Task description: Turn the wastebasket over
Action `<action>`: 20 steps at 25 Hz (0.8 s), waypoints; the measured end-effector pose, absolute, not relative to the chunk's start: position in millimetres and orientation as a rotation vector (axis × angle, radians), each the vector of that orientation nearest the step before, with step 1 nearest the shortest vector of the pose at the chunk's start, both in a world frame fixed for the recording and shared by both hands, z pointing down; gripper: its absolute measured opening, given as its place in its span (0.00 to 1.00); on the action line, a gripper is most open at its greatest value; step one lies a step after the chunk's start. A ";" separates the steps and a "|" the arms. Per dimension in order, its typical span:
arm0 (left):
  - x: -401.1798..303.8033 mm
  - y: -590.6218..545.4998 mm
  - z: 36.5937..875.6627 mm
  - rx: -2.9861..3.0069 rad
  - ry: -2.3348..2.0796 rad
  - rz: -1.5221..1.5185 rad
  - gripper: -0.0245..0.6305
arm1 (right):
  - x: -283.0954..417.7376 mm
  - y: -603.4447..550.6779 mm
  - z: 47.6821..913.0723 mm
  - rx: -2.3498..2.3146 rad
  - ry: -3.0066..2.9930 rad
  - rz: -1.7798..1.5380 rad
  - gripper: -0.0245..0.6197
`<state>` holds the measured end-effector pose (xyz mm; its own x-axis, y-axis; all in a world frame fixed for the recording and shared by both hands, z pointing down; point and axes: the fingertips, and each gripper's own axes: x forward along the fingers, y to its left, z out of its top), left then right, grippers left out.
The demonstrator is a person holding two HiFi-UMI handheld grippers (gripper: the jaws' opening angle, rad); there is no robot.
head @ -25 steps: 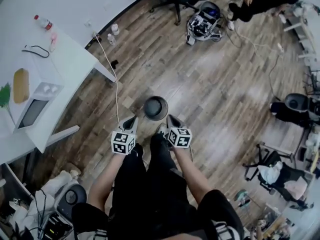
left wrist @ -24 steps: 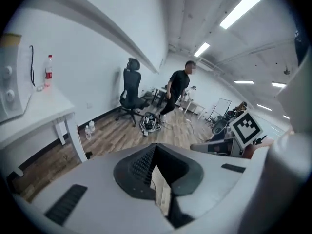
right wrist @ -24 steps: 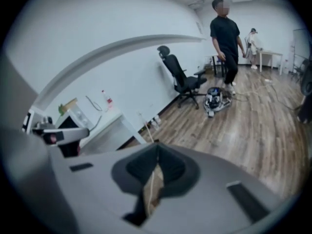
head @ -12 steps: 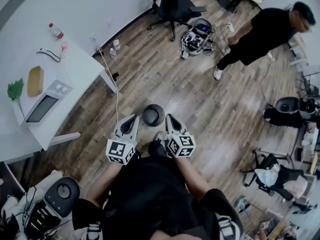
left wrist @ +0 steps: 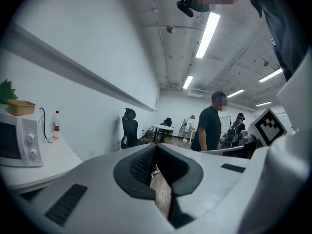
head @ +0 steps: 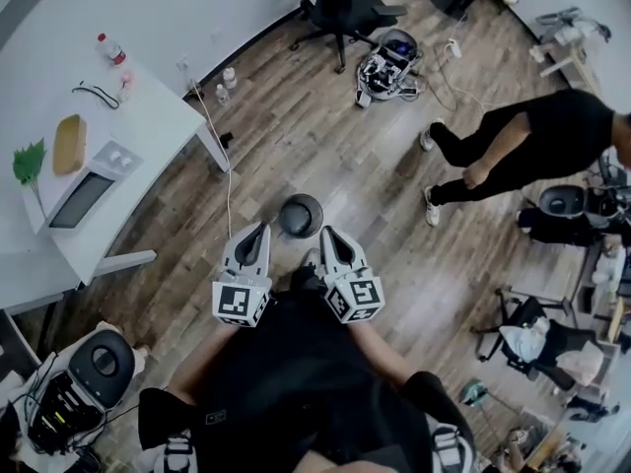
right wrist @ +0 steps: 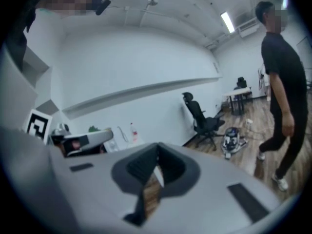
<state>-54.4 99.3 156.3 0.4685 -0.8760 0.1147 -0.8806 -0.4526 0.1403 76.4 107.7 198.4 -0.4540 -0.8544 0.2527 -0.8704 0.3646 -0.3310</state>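
Note:
The wastebasket [head: 301,215], dark and round, stands on the wooden floor just ahead of the person's feet, seen from above. Both grippers are held up in front of the body, apart from it. My left gripper [head: 261,229] is shut with nothing in it and points past the basket's left side. My right gripper [head: 323,233] is shut and empty too, pointing past its right side. In the left gripper view the left gripper [left wrist: 155,148] looks out level across the room, jaws together. The right gripper [right wrist: 157,147] does the same in its view. The basket appears in neither gripper view.
A white table [head: 148,126] at the left carries a microwave [head: 84,197] and a bottle [head: 110,50]. A cable [head: 230,190] runs down across the floor. A person in black [head: 523,146] walks at the right. An office chair [head: 340,3] and a device [head: 389,62] stand farther off.
Both grippers have come up from floor level toward the head camera, still shut and empty. The basket has stayed put. The person in black has walked to the right.

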 end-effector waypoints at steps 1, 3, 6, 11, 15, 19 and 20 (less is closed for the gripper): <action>-63.3 91.3 153.3 2.532 -1.529 0.037 0.09 | 68.8 100.2 193.9 1.619 -2.563 0.650 0.09; -73.2 80.6 147.6 2.519 -1.530 0.026 0.09 | 60.3 90.2 186.9 1.616 -2.566 0.638 0.09; -72.5 79.5 147.0 2.492 -1.532 0.009 0.09 | 58.6 89.0 183.9 1.618 -2.570 0.638 0.09; -70.3 78.1 146.8 2.527 -1.534 0.026 0.09 | 58.3 87.1 186.7 1.613 -2.574 0.628 0.09; -67.7 78.2 148.2 2.531 -1.518 0.022 0.09 | 60.0 87.5 187.0 1.615 -2.578 0.629 0.09; -62.1 74.9 147.7 2.554 -1.499 0.025 0.09 | 63.4 85.3 187.2 1.621 -2.578 0.634 0.09; -61.6 74.5 148.5 2.548 -1.497 0.021 0.09 | 64.0 85.1 188.2 1.625 -2.579 0.632 0.09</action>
<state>-61.6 74.5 148.5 0.4913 -0.8645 0.1061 -0.8672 -0.4741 0.1526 64.0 85.1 188.2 -0.4548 -0.8588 0.2360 -0.8705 0.3728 -0.3212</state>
